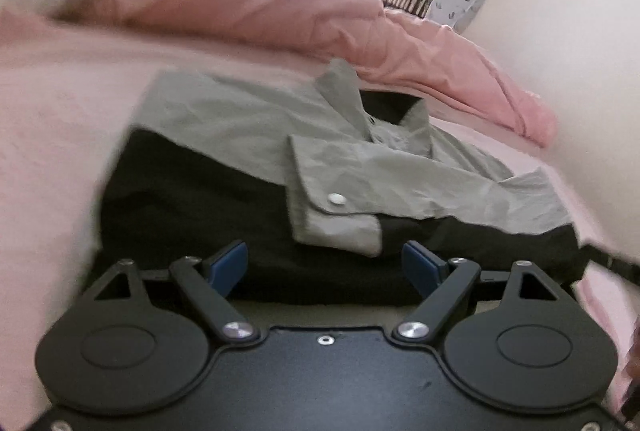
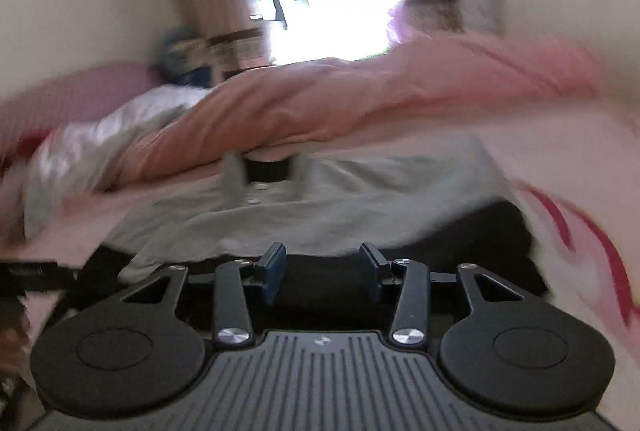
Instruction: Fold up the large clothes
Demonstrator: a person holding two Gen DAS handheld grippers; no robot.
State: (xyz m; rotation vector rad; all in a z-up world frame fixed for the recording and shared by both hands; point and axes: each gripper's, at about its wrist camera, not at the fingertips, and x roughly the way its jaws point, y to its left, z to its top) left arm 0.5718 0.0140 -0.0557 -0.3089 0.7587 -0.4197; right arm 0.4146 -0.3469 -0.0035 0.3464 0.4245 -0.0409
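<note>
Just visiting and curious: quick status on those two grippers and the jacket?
Left gripper open, empty. Right gripper open, empty. Grey-and-black jacket partly folded on bed. Pink quilt bunched behind it, not blocking.

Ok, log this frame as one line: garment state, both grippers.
grey-and-black jacket: partly folded, flat on pink bed sheet | left gripper: open, empty | right gripper: open, empty | pink duvet: bunched behind

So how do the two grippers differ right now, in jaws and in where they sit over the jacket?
The left gripper has its jaws spread wide; the right gripper has its jaws narrower. The left gripper sits near the snap cuff of the jacket; the right gripper faces the jacket's dark hem with the collar far ahead. Both are open, with nothing between the jaws.
</note>
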